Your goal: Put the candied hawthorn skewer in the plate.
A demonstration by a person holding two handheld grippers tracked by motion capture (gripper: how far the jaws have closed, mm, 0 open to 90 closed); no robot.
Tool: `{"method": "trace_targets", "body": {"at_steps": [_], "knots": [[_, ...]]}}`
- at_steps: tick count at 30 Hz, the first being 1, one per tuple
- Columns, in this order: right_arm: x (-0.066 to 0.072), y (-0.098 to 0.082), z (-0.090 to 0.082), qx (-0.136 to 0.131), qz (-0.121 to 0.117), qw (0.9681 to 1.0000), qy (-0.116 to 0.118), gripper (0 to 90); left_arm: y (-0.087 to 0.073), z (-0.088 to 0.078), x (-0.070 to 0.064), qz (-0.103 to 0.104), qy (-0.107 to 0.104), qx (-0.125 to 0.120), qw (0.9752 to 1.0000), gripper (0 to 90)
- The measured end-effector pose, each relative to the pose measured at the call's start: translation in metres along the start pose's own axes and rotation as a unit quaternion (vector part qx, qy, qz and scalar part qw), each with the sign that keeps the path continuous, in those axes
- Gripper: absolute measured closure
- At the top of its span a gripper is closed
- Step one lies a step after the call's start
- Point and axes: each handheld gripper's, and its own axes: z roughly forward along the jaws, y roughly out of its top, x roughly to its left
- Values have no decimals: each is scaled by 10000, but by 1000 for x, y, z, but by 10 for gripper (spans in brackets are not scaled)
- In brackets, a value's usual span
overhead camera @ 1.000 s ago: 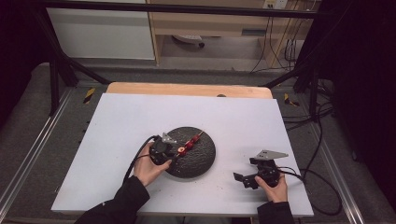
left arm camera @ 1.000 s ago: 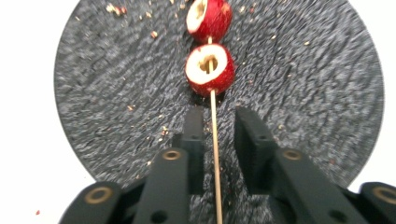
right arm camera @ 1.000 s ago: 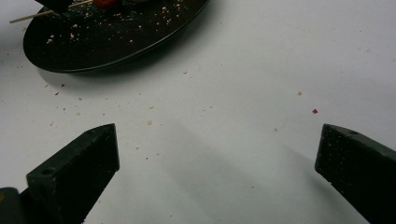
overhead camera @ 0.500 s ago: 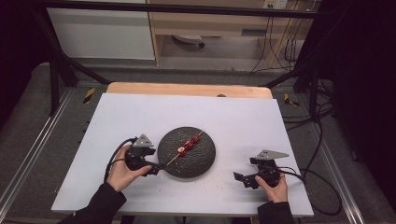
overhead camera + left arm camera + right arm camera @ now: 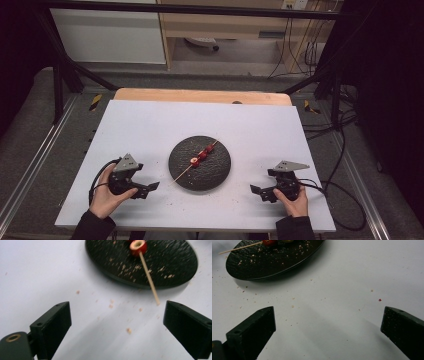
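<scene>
table (image 5: 150, 125) – white, crumbs (image 5: 292, 306) scattered | cables (image 5: 345, 150) – on floor, right | cabinet (image 5: 107, 37) – beyond table

Speckled black plate (image 5: 200, 162), red-beaded skewer (image 5: 199, 160)

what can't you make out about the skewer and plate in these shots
- Skewer pieces: too small in the high view to tell what food they are.
- Skewer's far end: cut off by the top edge in the left gripper view.
- Plate: its far part cut off by the top edge in the right gripper view.

The skewer (image 5: 200, 159) lies on the plate (image 5: 220, 175) mid-table (image 5: 150, 120), between both hand-held grippers.
</scene>
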Motion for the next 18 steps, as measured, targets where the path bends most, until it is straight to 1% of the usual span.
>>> {"method": "trace_targets", "body": {"at_steps": [1, 3, 7, 10, 16, 18], "knots": [[0, 0, 0, -1, -11, 10000, -4, 5, -5, 0, 2, -14, 30, 1, 10000, 71], [0, 0, 0, -8, 5, 10000, 8, 5, -12, -1, 5, -110, 20, -6, 9999, 71], [0, 0, 0, -23, -6, 10000, 3, 5, -21, -3, 9, -159, 92, -32, 9998, 71], [1, -1, 0, -2, -26, 10000, 8, 5, -24, -3, 10, -195, 86, -35, 9998, 71], [1, -1, 1, 3, -48, 10000, 29, 5, -24, -3, 11, -199, 97, -56, 9997, 71], [1, -1, 0, 7, -68, 10000, 46, 5, -25, -3, 11, -177, 103, -25, 9998, 71]]}}
